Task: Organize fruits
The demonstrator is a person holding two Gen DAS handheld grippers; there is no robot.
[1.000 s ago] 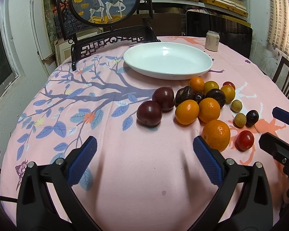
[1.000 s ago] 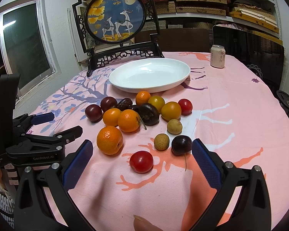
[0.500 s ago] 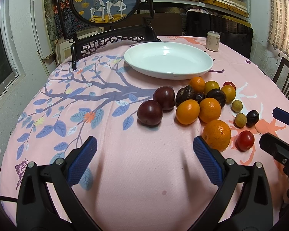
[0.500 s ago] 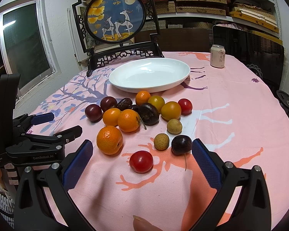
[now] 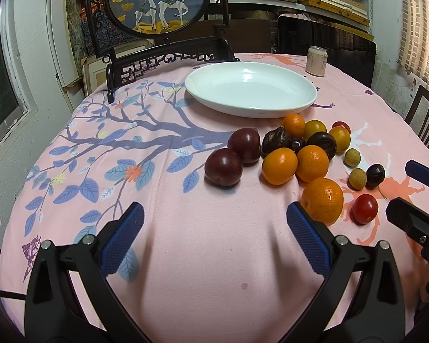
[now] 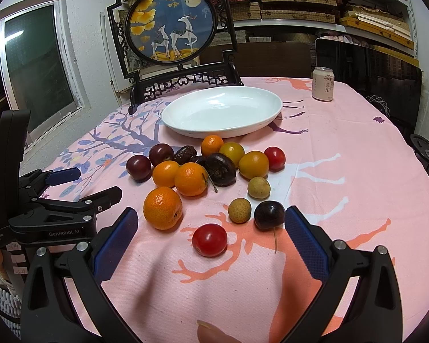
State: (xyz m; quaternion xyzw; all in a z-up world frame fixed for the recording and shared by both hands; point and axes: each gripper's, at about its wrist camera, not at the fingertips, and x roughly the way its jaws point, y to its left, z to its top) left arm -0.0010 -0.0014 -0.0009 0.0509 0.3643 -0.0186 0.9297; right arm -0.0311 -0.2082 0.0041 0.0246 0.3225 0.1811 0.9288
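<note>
Nothing has yet been sorted, as far as can be judged: the white plate [image 6: 222, 114] at the far side of the pink tablecloth [image 6: 343, 200] is seen bare, while every fruit is left on the cloth in a loose cluster just in front of it — dark plums [image 5: 223, 167], oranges [image 6: 163, 208], yellow fruits, small longans [image 6: 239, 210] and a red tomato [image 6: 209, 239] nearest the camera. The right gripper [image 6: 210, 241] is held spread wide above the tomato, nothing being touched. The left gripper [image 5: 214, 238] is likewise spread wide and empty — only bare cloth is framed, with the oranges just off its right finger.
</note>
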